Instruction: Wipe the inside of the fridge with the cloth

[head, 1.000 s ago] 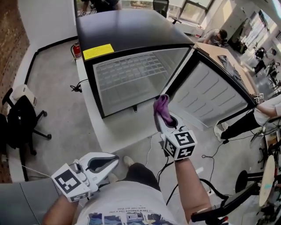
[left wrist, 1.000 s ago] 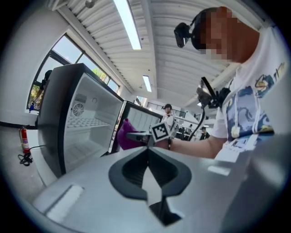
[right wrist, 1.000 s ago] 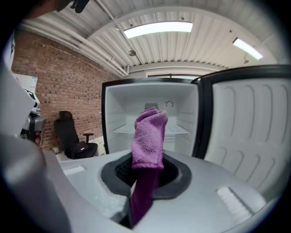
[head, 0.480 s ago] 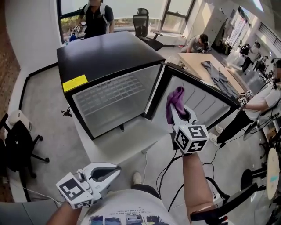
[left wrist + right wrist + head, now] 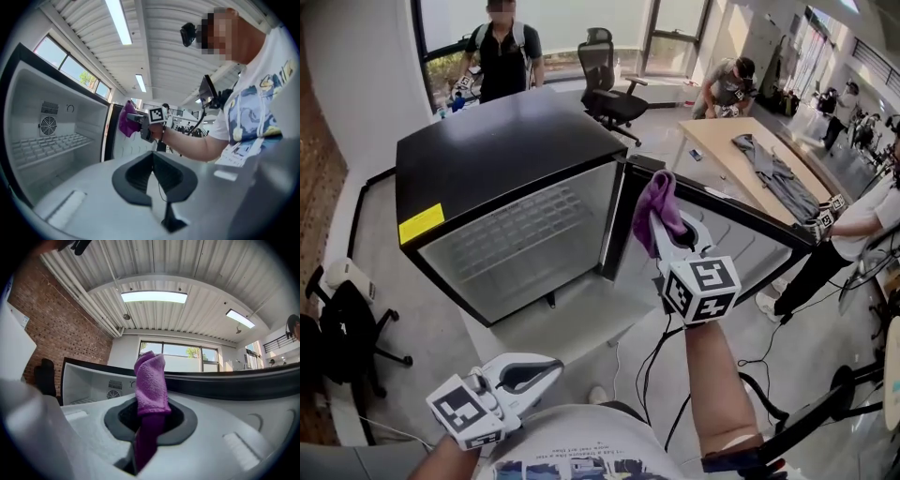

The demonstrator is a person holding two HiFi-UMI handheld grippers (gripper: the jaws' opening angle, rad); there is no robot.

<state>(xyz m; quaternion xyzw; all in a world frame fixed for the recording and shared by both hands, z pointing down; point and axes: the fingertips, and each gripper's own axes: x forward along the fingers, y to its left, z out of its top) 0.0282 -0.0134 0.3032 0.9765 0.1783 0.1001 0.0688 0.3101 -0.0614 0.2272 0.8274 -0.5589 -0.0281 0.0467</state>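
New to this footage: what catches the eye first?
A purple cloth, clamped in the right gripper, is raised at centre right in the head view. Left of it a black fridge stands open, its white inside showing a wire shelf. The left gripper sits low, shut and empty.

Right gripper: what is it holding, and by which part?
The purple cloth, pinched at its lower end between the jaws; the bunched upper end sticks out.

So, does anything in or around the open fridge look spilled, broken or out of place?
Nothing stands out. The fridge door is open, the wire shelf sits level, and no spill shows inside. The purple cloth is clamped in the right tool; the left tool is shut and empty.
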